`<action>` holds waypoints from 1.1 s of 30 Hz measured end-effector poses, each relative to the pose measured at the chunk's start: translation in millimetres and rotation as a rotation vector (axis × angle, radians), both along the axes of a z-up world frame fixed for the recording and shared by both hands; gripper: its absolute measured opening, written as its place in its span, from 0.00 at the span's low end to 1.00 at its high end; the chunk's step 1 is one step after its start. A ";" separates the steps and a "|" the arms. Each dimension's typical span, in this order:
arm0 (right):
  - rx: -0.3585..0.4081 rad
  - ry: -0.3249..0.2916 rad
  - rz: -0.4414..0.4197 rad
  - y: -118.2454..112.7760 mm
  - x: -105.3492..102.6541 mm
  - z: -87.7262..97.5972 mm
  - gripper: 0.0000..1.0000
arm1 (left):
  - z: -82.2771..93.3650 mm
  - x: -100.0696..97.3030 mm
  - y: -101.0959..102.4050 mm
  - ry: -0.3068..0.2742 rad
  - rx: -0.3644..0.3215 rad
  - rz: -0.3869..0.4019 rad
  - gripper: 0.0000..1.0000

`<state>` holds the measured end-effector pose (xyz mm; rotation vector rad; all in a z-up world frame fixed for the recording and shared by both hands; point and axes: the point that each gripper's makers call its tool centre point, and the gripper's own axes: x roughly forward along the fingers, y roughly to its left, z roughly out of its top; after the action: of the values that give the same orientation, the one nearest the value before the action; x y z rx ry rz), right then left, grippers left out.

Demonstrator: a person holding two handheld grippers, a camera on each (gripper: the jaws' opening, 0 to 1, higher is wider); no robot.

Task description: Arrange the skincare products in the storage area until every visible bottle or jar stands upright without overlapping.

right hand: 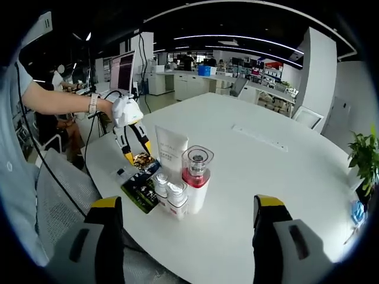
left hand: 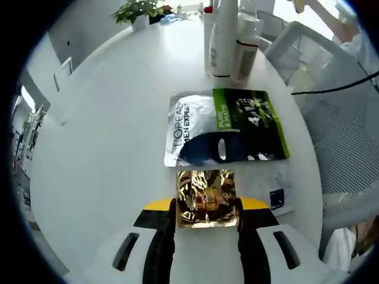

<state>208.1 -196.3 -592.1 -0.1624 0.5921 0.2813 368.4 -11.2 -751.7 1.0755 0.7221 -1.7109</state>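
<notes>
The left gripper [left hand: 207, 222] clamps its jaws on a gold foil sachet [left hand: 206, 198] lying flat just beside the L'Oréal packet [left hand: 225, 126]; upright bottles [left hand: 224, 38] stand beyond. The right gripper [right hand: 188, 222], jaws apart, faces the pink-based bottle [right hand: 195, 177] from farther off. The sachet's print is unreadable.

Crinkled glossy gold foil sachet [left hand: 207, 198]

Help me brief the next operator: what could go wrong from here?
1. The gold sachet sits between the left gripper jaws; thin foil may crumple or slip if lifted.
2. The sachet lies close to the green pouch, so dragging it forward could make them overlap.
3. The bottles stand tightly clustered; the open right gripper reaching in might topple one.
</notes>
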 end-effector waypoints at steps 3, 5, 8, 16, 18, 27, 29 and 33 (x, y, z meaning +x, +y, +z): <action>-0.001 0.001 -0.001 -1.0 -0.6 0.0 0.91 | 1.6 -3.7 -0.3 0.014 -0.003 -0.003 0.40; -0.003 -0.001 -0.004 -2.1 -0.8 0.2 0.91 | 5.9 -4.6 -2.8 0.023 -0.022 0.004 0.40; -0.003 -0.004 -0.004 -2.3 -0.7 0.7 0.91 | 14.3 -2.4 -6.8 0.022 -0.052 0.030 0.42; 0.000 -0.006 0.007 1.4 -1.6 -0.3 0.91 | 45.0 -10.3 -13.9 0.069 -0.168 0.117 0.46; -0.002 -0.007 0.010 2.0 -2.0 0.5 0.91 | 50.7 -7.2 -13.9 0.049 -0.188 0.149 0.47; 0.000 -0.008 0.021 5.7 -5.5 1.0 0.92 | 88.1 -8.2 -10.5 0.033 -0.335 0.316 0.59; -0.002 -0.010 0.023 6.4 -5.6 0.9 0.92 | 91.8 -10.3 -7.2 0.021 -0.343 0.322 0.61; 0.003 -0.014 0.028 8.2 -5.8 1.5 0.92 | 106.1 -14.5 -2.0 0.015 -0.392 0.382 0.65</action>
<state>202.3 -188.1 -590.6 -0.1701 0.5756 0.3074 353.9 -13.2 -645.6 0.6089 0.5304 -1.4505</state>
